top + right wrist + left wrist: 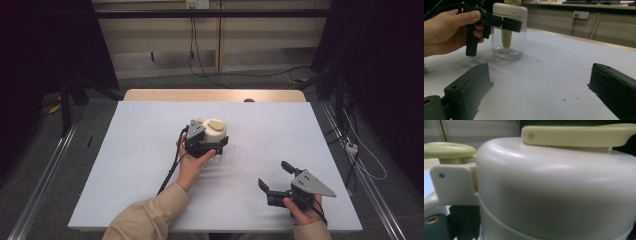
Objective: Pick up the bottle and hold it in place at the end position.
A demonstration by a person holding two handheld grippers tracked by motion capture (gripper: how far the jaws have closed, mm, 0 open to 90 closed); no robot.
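Jar (214, 137), clear glass with a cream pump lid, stands upright near the middle of the worktop (130, 165). Left claw (209, 146) is clamped around its lid. Right claw (274, 179), jaws wide apart and holding nothing, rests on the worktop well apart from the jar, toward the person's side.

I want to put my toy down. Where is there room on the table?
The whole left side of the table is bare, and the far right corner too. It is crowded around the jar with the left claw, and by the right claw.
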